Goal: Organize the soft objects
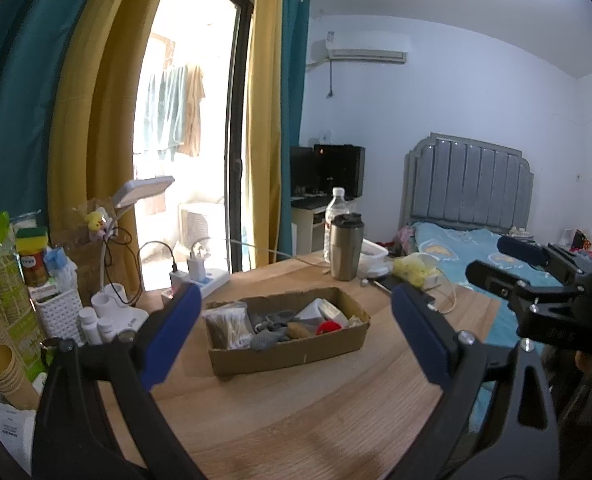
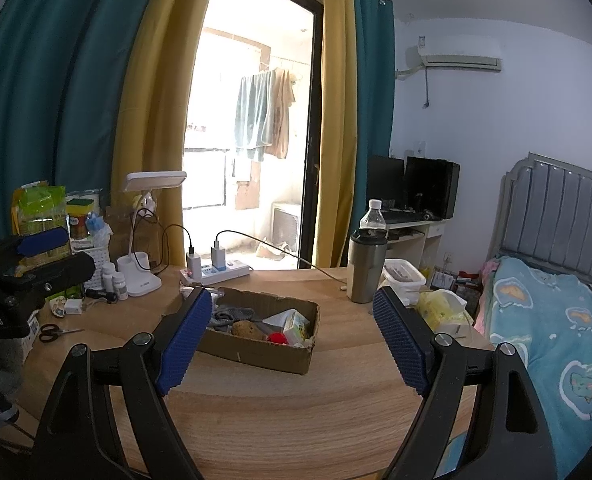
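I am finding almost nothing legible here. The white paper packet (image 1: 10,432), lying far left of my left gripper, is carrying printed lines too blurred to read. The red-labelled jar (image 2: 78,222), sitting left of my right gripper, is showing a label I cannot make out either.
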The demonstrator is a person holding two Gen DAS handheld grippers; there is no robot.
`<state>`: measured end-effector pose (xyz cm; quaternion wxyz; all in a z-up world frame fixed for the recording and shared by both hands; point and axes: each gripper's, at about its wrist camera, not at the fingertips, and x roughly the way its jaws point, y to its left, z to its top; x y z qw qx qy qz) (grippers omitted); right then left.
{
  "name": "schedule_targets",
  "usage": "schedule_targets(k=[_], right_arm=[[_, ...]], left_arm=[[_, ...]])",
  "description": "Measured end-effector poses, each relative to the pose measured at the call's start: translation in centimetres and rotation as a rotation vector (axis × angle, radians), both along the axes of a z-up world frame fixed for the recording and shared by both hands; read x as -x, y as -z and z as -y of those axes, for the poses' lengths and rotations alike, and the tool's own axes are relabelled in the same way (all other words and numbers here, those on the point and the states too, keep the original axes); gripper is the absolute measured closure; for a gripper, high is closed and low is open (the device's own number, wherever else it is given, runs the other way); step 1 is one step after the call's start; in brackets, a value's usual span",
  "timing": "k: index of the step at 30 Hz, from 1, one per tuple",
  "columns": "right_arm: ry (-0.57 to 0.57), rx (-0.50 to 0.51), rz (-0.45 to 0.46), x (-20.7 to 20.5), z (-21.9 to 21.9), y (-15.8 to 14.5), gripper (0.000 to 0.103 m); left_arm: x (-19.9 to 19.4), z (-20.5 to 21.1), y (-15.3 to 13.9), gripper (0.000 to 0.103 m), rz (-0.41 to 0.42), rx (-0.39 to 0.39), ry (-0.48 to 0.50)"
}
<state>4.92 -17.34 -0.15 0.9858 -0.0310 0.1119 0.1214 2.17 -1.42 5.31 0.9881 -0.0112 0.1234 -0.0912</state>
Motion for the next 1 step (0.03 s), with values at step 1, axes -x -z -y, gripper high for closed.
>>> schedule_targets(k=[1], right_arm=[[-0.002,-0.003,-0.008,-0.15,0.16,0.25,0.018]], left_arm=[[-0.22,0.06,0.23,0.006,-0.006,0.0,0.0]])
